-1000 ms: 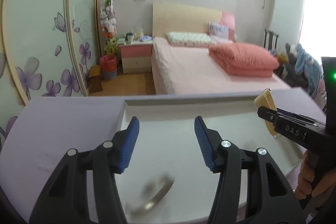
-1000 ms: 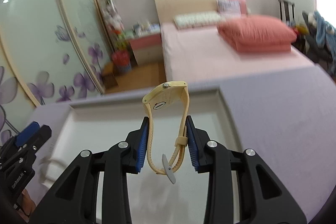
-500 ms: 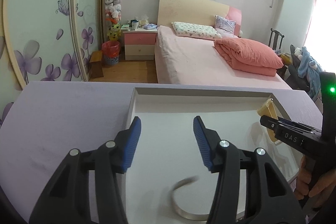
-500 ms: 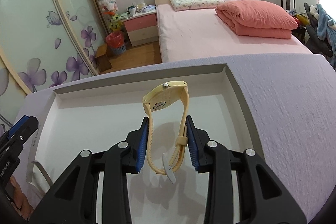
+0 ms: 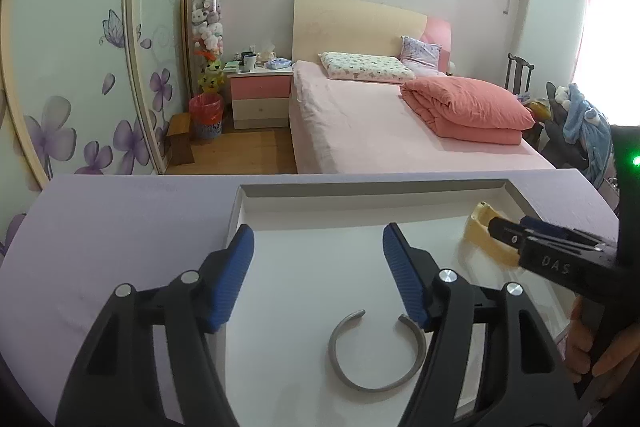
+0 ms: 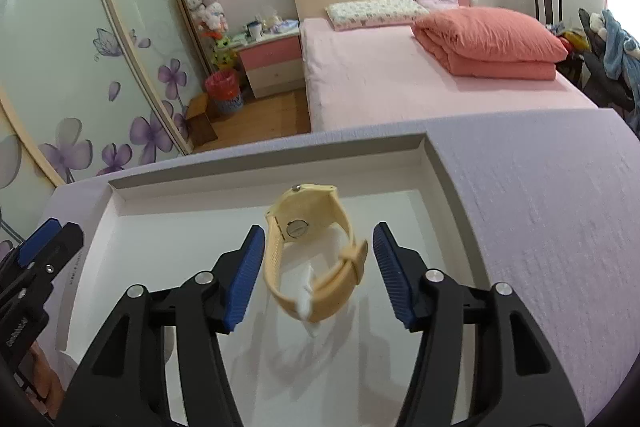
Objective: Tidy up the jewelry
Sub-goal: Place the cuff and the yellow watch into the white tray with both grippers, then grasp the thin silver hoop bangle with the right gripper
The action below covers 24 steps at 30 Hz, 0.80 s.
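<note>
only left view, silver bangle (image 5: 376, 353), right view, yellow watch (image 6: 316, 259) unclamped

Both grippers tilt downward, side by side. The left gripper (image 5: 318, 247) has just spread its blue-padded fingers (image 5: 236, 275) wider, with nothing between them. The right gripper (image 6: 319, 255) has also just opened, fingers (image 6: 390, 271) apparently clear. A hand (image 5: 600, 347) grips the right handle.
</note>
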Available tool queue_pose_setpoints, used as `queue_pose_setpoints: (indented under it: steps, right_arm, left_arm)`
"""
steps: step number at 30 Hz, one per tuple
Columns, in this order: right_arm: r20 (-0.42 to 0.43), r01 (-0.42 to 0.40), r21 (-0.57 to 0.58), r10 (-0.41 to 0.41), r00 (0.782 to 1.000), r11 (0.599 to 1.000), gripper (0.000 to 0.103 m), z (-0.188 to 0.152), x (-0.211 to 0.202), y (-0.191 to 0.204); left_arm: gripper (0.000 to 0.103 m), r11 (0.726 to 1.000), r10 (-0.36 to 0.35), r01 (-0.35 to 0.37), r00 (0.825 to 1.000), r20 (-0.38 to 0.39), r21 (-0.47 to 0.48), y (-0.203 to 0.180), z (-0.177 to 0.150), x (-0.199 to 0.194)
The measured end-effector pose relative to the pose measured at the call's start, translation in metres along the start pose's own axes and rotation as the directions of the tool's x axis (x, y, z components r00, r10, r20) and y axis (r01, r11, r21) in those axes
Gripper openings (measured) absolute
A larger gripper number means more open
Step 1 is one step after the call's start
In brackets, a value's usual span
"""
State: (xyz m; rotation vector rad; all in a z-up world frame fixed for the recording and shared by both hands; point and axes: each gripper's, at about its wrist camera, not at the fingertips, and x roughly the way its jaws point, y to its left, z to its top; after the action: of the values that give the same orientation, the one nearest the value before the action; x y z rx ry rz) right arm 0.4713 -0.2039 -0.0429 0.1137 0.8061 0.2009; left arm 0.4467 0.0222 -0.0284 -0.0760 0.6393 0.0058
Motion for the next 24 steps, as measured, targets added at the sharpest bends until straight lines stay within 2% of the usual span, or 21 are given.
queue_pose_setpoints:
  steps: [7,14,19,24]
  right_arm:
    - [0.056,-0.019,-0.002,0.019,0.998,1.000,0.058,-0.006,-0.033,-0.003]
    - [0.111,-0.040,-0.032,0.043,0.993,0.999,0.058,-0.035,-0.086,-0.008]
    - [0.130,-0.063,-0.065,0.071,0.989,0.996,0.060,-0.080,-0.126,-0.008]
    - [0.082,-0.104,-0.110,0.113,0.990,0.988,0.061,-0.135,-0.149,-0.001]
  left_arm:
    - [0.067,1.000,0.003,-0.003,1.000,0.019,-0.001,0.002,-0.005,-0.022]
    - [0.072,1.000,0.007,-0.008,0.999,0.052,0.008,0.010,-0.028,-0.069]
    - [0.074,1.000,0.009,-0.010,0.997,0.070,0.003,0.017,-0.062,-0.110]
    - [0.076,1.000,0.007,-0.005,0.996,0.088,-0.014,0.023,-0.096,-0.144]
